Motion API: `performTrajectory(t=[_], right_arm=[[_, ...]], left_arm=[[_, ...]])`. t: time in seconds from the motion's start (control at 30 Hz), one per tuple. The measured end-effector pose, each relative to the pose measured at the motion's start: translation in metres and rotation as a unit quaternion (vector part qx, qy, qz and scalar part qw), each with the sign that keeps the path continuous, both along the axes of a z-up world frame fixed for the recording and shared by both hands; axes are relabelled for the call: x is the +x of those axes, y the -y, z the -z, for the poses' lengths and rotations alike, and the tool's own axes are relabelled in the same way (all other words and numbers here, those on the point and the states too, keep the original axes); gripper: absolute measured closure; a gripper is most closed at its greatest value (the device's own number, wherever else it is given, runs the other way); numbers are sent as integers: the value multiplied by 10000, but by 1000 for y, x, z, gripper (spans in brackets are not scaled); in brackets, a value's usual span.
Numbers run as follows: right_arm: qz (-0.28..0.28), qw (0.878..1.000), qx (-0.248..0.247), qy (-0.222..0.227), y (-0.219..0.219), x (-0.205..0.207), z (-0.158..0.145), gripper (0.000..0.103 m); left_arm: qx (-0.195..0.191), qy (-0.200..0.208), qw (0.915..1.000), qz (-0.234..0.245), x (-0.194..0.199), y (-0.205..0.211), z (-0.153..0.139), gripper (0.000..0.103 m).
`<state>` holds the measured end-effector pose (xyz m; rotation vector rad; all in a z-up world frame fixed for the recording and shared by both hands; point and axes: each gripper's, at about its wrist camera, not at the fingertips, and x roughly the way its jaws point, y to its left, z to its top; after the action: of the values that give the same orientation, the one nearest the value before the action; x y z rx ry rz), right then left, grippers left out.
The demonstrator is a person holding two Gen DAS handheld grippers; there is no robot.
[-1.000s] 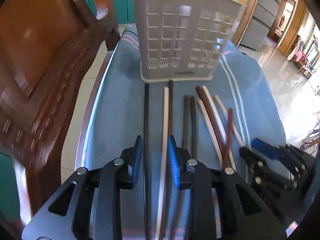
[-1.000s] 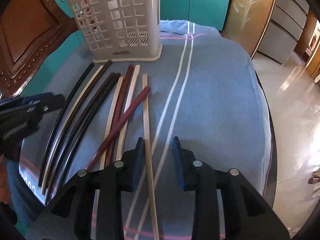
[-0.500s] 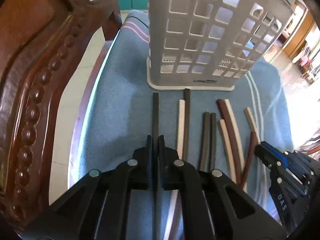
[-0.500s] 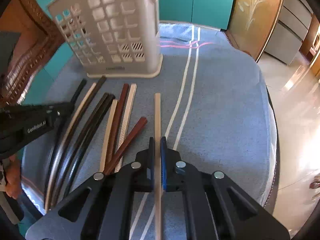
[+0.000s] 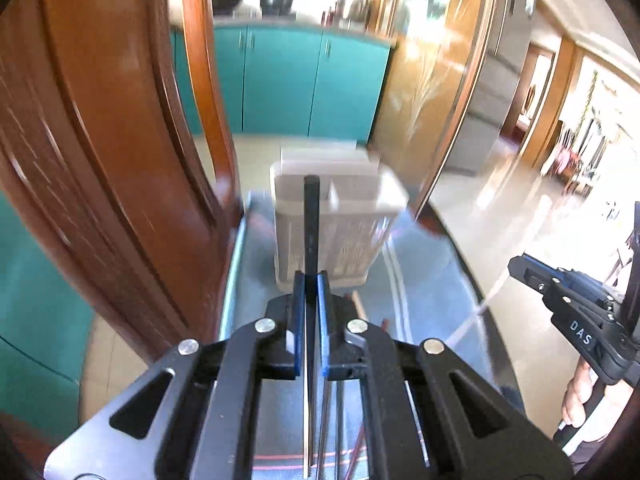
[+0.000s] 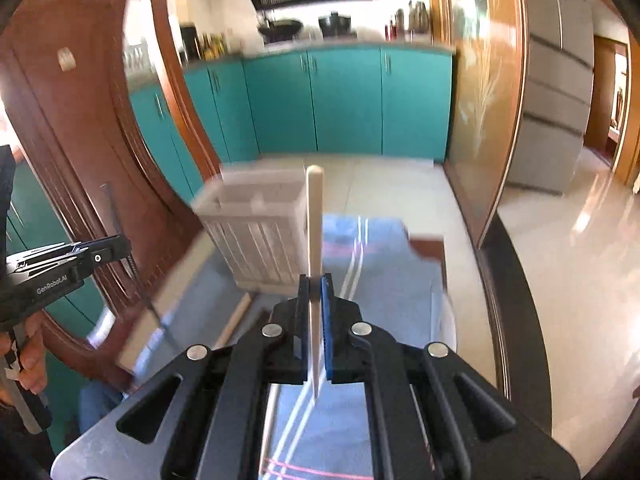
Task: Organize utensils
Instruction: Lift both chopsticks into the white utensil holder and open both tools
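Now the left gripper (image 5: pixel 311 280) is clenched on a long black chopstick (image 5: pixel 311 216), raised above the blue striped cloth (image 5: pixel 424 280) with its tip before the pale slatted plastic utensil basket (image 5: pixel 352 248) near the table's far edge. Likewise the right gripper (image 6: pixel 316 284) clamps a long cream chopstick (image 6: pixel 314 216), lifted beside that basket (image 6: pixel 256 236).

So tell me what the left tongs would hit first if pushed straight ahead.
Probably the white utensil basket: the left tongs, clamped on a black chopstick, aim at its upper part. The chopstick tip would likely arrive first, though depth is blurred.
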<state>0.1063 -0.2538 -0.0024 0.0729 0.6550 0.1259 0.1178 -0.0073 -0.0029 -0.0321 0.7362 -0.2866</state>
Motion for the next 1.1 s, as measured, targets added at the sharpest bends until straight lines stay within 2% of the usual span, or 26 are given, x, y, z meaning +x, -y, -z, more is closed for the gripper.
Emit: performTrajectory(t=[0.1, 0.23, 0.37, 0.43, 0.5, 0.63, 0.77, 0.9, 1.0, 1.1], right_arm=[[-96, 9986, 285, 425, 1, 4, -41, 97], [49, 9924, 377, 1168, -6, 20, -88, 97], [212, 9808, 657, 1825, -12, 47, -112, 97], [360, 9809, 511, 1839, -18, 62, -109, 97], [397, 9849, 363, 1644, -26, 84, -90, 97], [365, 9921, 249, 1172, -34, 102, -55, 97], [346, 9948, 260, 924, -32, 107, -28, 97], [386, 9961, 246, 760, -30, 106, -20, 95], [394, 9956, 308, 795, -26, 93, -25, 73], [400, 9929, 411, 1039, -20, 62, -31, 67]], left_arm=[[-103, 407, 9991, 42, 2, -5, -44, 96], [-117, 1101, 9937, -175, 11, -4, -109, 96], [-300, 1444, 9877, -527, 35, -1, -135, 96], [-232, 1505, 9854, -761, 52, 3, -130, 96], [-243, 1376, 9867, -834, 70, 4, -114, 96], [-202, 1049, 9909, -824, 96, 18, -63, 96], [-117, 804, 9938, -758, 103, 21, -38, 96], [-84, 769, 9949, -654, 95, 23, -29, 96], [4, 929, 9939, -598, 82, 24, -32, 89], [-37, 1034, 9932, -543, 63, 19, -34, 86]])
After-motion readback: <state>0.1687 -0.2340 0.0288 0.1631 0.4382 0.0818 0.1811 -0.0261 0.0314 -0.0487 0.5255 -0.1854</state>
